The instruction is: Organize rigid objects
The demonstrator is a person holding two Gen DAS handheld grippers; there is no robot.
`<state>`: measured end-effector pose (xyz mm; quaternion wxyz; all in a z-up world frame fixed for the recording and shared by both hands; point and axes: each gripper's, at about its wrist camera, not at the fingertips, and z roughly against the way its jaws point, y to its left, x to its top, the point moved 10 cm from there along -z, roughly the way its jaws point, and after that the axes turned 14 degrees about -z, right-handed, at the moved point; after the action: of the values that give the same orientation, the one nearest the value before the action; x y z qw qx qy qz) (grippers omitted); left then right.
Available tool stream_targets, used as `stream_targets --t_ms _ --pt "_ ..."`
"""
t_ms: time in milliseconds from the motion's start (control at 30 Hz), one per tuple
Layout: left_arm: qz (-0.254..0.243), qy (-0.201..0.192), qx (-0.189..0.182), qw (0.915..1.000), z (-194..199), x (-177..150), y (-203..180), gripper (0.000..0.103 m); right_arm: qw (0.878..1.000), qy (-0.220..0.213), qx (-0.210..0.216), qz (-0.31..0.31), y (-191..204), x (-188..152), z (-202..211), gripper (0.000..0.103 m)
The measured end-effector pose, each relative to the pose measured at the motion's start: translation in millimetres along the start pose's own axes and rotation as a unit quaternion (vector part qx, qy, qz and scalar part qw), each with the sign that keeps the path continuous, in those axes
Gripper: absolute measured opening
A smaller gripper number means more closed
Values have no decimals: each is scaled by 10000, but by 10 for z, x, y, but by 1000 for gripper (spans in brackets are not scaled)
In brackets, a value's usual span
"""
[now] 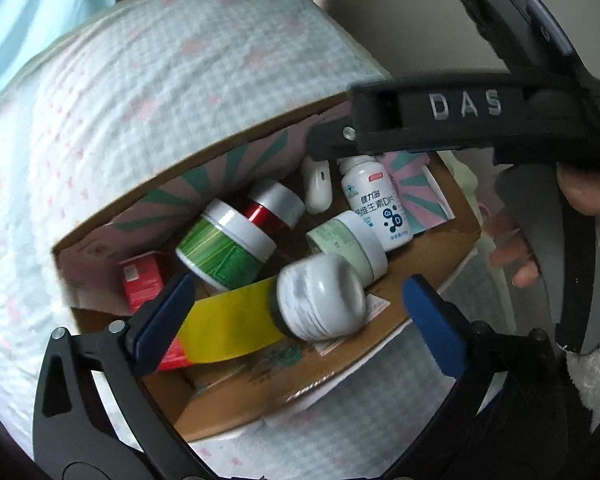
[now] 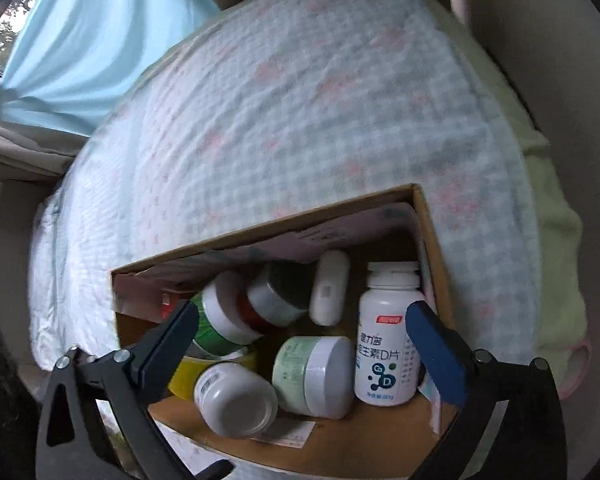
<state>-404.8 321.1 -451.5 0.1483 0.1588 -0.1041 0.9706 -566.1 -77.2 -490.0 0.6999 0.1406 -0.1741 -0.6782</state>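
An open cardboard box (image 1: 440,248) (image 2: 428,236) sits on a bed and holds several containers. A white vitamin bottle (image 1: 376,204) (image 2: 386,340) stands upright at its right end. Beside it lie a pale green jar (image 1: 346,246) (image 2: 316,372), a green jar (image 1: 228,252), a red and silver jar (image 1: 276,208), a white case (image 1: 318,186) (image 2: 330,288), a yellow tape roll (image 1: 228,328) and a blurred white bottle (image 1: 320,300) (image 2: 236,400) on its side. My left gripper (image 1: 300,320) hangs open over the white bottle. My right gripper (image 2: 304,344) is open above the jars, its right pad (image 2: 436,348) next to the vitamin bottle.
A red carton (image 1: 142,282) leans in the box's left corner. The bed has a pale checked quilt (image 1: 172,80) (image 2: 300,100). The right gripper's black housing (image 1: 460,112) crosses over the box's far right end, with a hand (image 1: 516,256) on its handle. A light blue curtain (image 2: 80,40) hangs behind.
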Motion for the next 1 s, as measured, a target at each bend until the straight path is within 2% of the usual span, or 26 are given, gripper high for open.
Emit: stream_targets --t_ms 367,633,833,1000 --pt "154 -176 82 9997 327 49 136 103 9999 -128 -87 -70 18 -71 209 103" --pt "207 -419 196 9987 710 -23 202 103 9993 -349 -114 -17 198 -200 544 103" --pt "244 -717 325 9966 1142 -129 278 103 9981 -605 -101 88 446 -346 861 103" --pt "386 -1008 490 9929 1704 -340 476 103 9958 -877 -95 240 803 -538 1189 103"
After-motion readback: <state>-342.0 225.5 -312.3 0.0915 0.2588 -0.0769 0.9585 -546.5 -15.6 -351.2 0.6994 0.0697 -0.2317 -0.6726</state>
